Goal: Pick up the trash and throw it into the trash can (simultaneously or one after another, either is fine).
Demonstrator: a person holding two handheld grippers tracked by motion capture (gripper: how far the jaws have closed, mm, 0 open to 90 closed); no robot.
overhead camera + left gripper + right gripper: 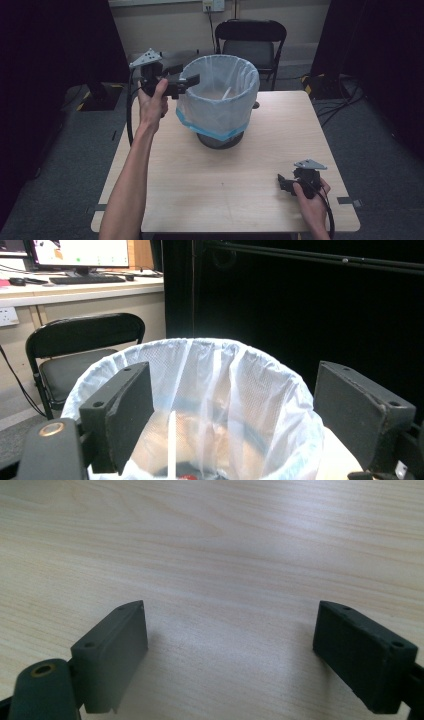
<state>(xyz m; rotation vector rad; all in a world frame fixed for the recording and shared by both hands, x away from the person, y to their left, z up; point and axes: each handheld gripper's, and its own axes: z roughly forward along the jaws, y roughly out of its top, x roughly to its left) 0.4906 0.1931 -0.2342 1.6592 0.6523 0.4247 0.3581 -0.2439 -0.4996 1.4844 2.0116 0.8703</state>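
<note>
So my left gripper (192,80) is up at the near-left rim of the bin (220,100), which sits toward the far middle of the surface (210,185). Jaws are spread wide with nothing between them. In the left gripper view I'm looking straight over the edge of the white bag liner (215,390) folded over the rim, and there's something small and red down at the bottom, too small to make out.

My right gripper (282,182) is parked near the front right corner, well apart from the bin, jaws open over bare wood.

My guess is I'm lining up to grab the liner's rim. Next bit needs one jaw inside, one outside, then a pinch on just the thin plastic.
</note>
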